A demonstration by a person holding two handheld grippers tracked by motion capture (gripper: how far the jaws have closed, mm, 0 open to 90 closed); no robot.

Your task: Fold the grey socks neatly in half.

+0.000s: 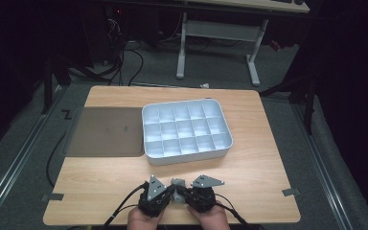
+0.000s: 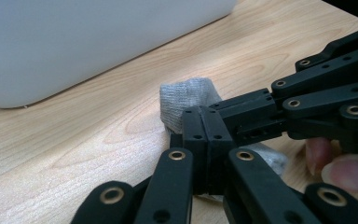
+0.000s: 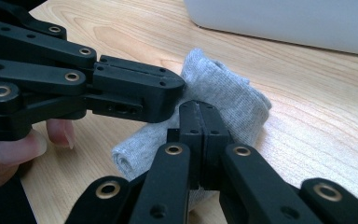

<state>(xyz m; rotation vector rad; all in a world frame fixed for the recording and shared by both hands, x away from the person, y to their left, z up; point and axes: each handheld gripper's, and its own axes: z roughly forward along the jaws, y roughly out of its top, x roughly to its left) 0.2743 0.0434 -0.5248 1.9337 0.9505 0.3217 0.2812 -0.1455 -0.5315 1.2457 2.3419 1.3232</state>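
A small rolled grey sock (image 1: 178, 182) lies on the wooden table (image 1: 254, 167) near its front edge, between my two grippers. The left gripper (image 1: 172, 192) comes at it from the left and the right gripper (image 1: 183, 192) from the right, tips almost meeting. In the left gripper view the left gripper (image 2: 200, 114) has its jaws pressed together on the sock (image 2: 186, 95), fabric showing past and under the tips. In the right gripper view the right gripper (image 3: 198, 109) is likewise shut on the sock (image 3: 228, 93), with the left gripper (image 3: 175, 88) crossing just above it.
A white tray (image 1: 189, 157) divided into several compartments stands mid-table just beyond the grippers; its wall (image 2: 74, 42) looms close. A flat grey mat (image 1: 106, 131) lies to its left. A hand (image 1: 146, 218) grips each gripper at the front edge.
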